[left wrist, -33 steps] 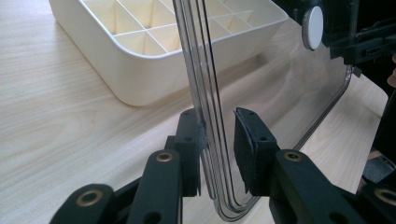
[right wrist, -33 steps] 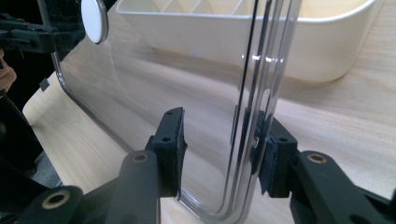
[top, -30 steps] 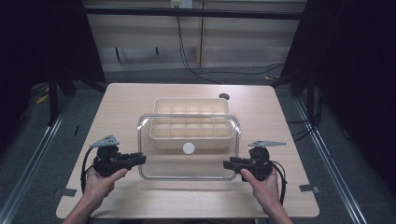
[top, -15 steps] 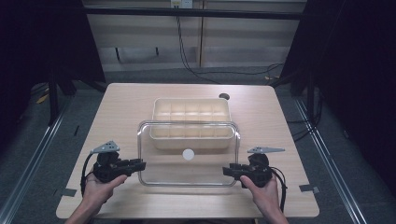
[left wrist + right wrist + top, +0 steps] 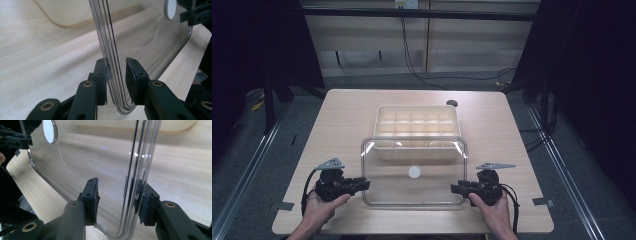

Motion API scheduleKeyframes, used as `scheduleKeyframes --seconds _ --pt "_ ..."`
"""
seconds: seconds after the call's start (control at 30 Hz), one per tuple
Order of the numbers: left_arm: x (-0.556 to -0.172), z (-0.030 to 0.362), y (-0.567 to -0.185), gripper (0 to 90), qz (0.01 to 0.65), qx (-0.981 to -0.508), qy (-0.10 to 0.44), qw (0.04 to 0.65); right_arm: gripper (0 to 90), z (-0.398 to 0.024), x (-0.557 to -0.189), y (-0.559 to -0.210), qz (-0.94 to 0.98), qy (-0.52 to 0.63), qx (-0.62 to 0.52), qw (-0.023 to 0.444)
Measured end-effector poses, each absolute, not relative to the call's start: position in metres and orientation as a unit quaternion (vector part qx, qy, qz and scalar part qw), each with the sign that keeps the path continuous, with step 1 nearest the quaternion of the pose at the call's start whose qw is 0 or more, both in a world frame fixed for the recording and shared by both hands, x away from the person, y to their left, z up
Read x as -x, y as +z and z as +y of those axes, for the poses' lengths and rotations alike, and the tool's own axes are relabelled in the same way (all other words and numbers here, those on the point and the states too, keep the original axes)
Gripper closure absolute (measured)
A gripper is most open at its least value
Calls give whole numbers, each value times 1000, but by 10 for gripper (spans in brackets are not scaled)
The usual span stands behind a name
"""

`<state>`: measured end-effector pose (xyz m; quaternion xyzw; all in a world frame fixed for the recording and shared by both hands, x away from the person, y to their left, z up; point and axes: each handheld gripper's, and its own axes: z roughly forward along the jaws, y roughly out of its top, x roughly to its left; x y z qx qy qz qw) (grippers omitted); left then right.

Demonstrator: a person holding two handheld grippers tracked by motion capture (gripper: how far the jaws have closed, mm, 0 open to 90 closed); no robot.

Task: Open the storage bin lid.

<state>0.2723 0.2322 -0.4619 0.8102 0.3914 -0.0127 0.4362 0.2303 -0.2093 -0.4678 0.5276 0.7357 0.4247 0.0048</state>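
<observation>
Both tools grip the clear rectangular plastic lid (image 5: 413, 172) by its near corners, left tool (image 5: 362, 183) and right tool (image 5: 457, 188) clamped on opposite rims to keep it level above the tabletop (image 5: 337, 120). Beyond waits the cream compartmented plastic tray (image 5: 417, 124), with bare wood around it.

lid (image 5: 412, 150): clear glossy plastic | tray (image 5: 417, 122): cream matt plastic | table (image 5: 347, 120): pale smooth wood
</observation>
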Motion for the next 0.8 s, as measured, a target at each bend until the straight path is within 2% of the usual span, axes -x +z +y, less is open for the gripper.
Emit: scheduleKeyframes --seconds 0.8 --pt "-256 233 -473 685 397 -818 -41 415 546 -204 -210 -484 749 394 -533 -18"
